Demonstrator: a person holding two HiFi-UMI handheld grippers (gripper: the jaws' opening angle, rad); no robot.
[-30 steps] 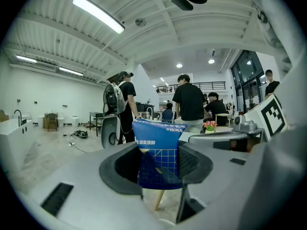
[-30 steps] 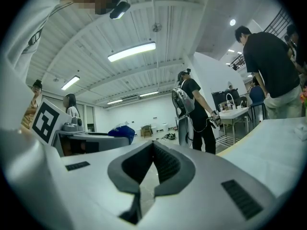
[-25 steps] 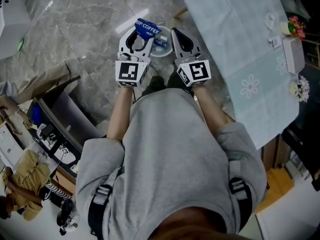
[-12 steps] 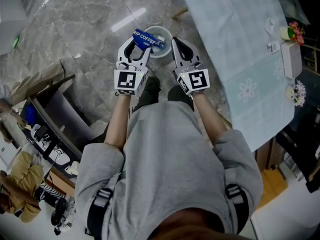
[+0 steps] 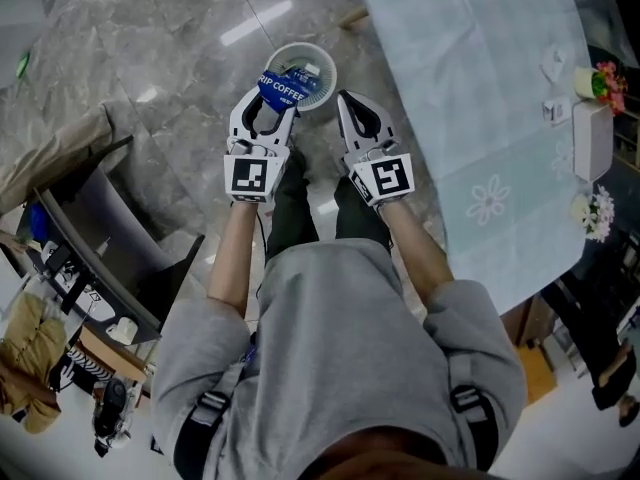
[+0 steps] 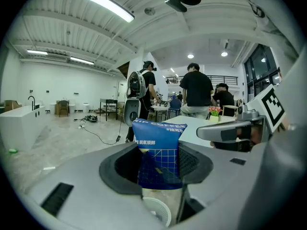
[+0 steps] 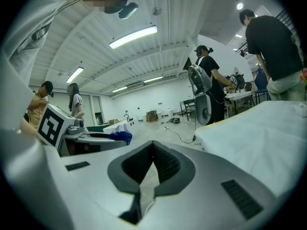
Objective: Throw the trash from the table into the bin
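Grey marble floor (image 5: 170, 58) under you, the cloth-covered table (image 5: 480, 88) off to your right, and the small round white bin (image 5: 322, 56) standing on the floor right in front of your feet. Your left gripper (image 5: 272, 98) is clamped on the blue coffee packet (image 5: 288, 83), and the left gripper view shows the pads pinching its lower half while the top stands up between the jaws. From the head view the packet hangs just over the bin's near rim, not yet clearly above the middle. Your right gripper (image 5: 347, 103) is beside it, jaws pressed fully together with nothing in them, clear of the bin. So this looks like the drop step: the trash is off the table and at the bin. What the next move calls for, I'd say, is a little more reach forward so the packet sits over the opening, then spreading the left jaws to let it fall. Release too early and it may catch the rim and land on the floor.
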